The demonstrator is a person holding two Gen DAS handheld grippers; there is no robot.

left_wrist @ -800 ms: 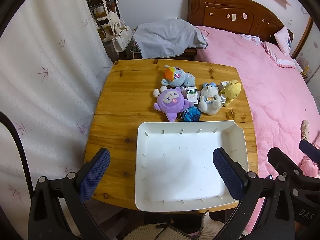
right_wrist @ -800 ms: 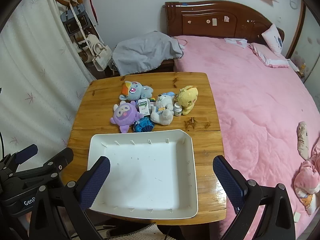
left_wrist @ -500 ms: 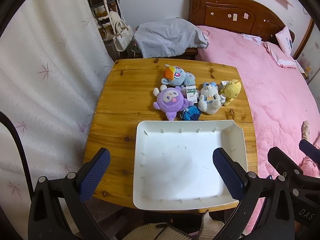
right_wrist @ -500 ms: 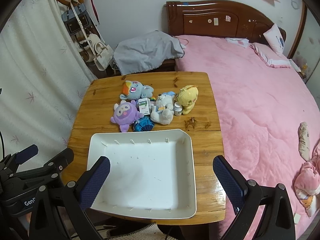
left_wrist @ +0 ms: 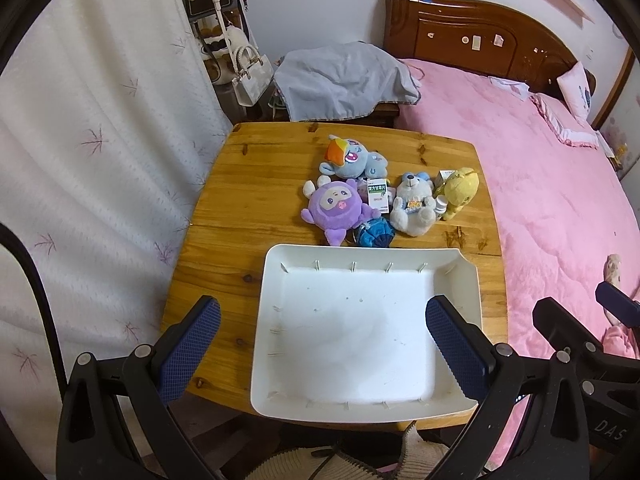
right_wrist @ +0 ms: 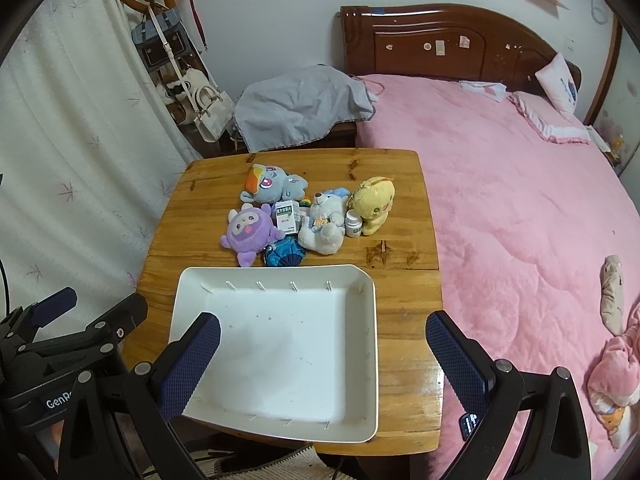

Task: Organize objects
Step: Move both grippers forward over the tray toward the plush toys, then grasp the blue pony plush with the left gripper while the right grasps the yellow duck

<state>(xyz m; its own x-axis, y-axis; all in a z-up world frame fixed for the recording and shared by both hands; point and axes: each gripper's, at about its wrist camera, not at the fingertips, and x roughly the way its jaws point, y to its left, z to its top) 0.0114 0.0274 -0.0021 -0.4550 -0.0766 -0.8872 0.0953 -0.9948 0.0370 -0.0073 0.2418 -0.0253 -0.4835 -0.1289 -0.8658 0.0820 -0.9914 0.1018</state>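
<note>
An empty white tray [left_wrist: 276, 272] [right_wrist: 374, 320] sits at the near edge of the wooden table [left_wrist: 256, 184] [right_wrist: 400, 184]. Behind it lies a cluster: a purple plush [left_wrist: 338, 210] [right_wrist: 250, 232], a blue pony plush [left_wrist: 352, 158] [right_wrist: 272, 184], a white bear [left_wrist: 412, 208] [right_wrist: 324, 220], a yellow plush [left_wrist: 460, 190] [right_wrist: 374, 202], a blue ball-like toy [left_wrist: 374, 232] [right_wrist: 286, 256], a medicine box [left_wrist: 378, 194] [right_wrist: 287, 216] and a small white bottle [right_wrist: 353, 224]. My left gripper [left_wrist: 320, 348] and right gripper [right_wrist: 322, 354] are open and empty, held above the tray's near side.
A pink bed [right_wrist: 520, 208] runs along the table's right side. A curtain [left_wrist: 88, 152] hangs on the left. A grey cloth [left_wrist: 344, 76] covers a nightstand behind the table. Handbags [right_wrist: 208, 116] hang from a rack at the back left.
Both grippers have drawn slightly back and up; the table and tray sit a little lower in view. Nothing on the table has moved.
</note>
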